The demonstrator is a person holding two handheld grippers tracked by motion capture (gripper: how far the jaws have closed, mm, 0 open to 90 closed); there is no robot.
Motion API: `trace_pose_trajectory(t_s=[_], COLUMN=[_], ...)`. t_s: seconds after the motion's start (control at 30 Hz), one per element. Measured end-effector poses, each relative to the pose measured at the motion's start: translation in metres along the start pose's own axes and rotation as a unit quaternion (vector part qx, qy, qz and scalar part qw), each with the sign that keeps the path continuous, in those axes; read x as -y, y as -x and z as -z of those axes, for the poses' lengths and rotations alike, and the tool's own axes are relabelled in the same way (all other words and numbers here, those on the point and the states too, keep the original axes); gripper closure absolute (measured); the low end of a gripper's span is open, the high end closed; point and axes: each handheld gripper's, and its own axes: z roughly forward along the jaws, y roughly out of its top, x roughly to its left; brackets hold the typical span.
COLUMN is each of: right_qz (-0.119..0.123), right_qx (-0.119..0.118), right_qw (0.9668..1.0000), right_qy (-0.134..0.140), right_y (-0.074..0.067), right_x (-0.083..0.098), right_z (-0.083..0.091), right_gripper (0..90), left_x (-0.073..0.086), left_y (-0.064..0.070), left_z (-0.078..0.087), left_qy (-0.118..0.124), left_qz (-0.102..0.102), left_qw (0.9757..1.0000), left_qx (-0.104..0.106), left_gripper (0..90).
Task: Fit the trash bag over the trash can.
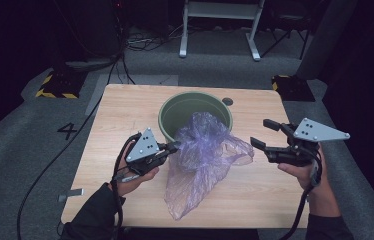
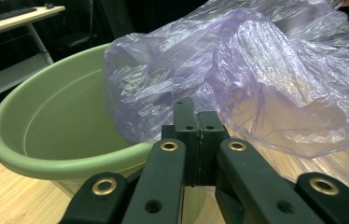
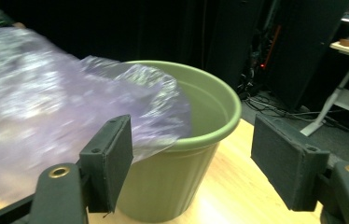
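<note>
Lining the green bin (image 1: pixel 195 116) with the purple plastic bag (image 1: pixel 202 155) is judged to be the step in hand, and it is only partly done: one part of the bag is draped over the near rim of the bin, while the rest hangs down the outside and is spread across the desk (image 1: pixel 115 125) in front of it. The left gripper (image 1: pixel 173 147) is seen at the near left of the rim, its jaws clenched flat together on an edge of the bag, as the left gripper view confirms, with film bunched just beyond the pads. The right gripper (image 1: pixel 265 134) is held to the right of the bag, apart from it; its jaws stand wide and released, with nothing between them, and the bin and the bag's loose edge are framed ahead in the right gripper view. For the next move, a free edge of the bag's mouth would probably need to be taken by the right gripper, so that the opening can be spread and drawn over the rim.
</note>
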Motion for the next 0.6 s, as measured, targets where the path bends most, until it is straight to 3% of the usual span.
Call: trace_pose_trajectory(t_s=[0.23, 0.43, 0.6], right_qz=[0.01, 0.018, 0.03], right_qx=[-0.029, -0.058, -0.07], right_qw=[0.9994, 0.9981, 0.9971], right_qy=[-0.019, -0.009, -0.007], right_y=[-0.023, -0.04, -0.06], right_x=[-0.001, 0.0, -0.004], right_z=[0.015, 0.029, 0.023], right_gripper=[26.8, 24.5, 23.6], left_x=[0.001, 0.002, 0.001], left_y=[0.0, -0.003, -0.004], left_z=[-0.002, -0.002, -0.003], left_qy=[-0.008, -0.01, -0.01], left_qz=[-0.009, -0.002, -0.002], left_qw=[0.9999, 0.9999, 0.9999], left_qx=[0.005, 0.001, -0.003], left_gripper=[89.9, 89.9, 89.9])
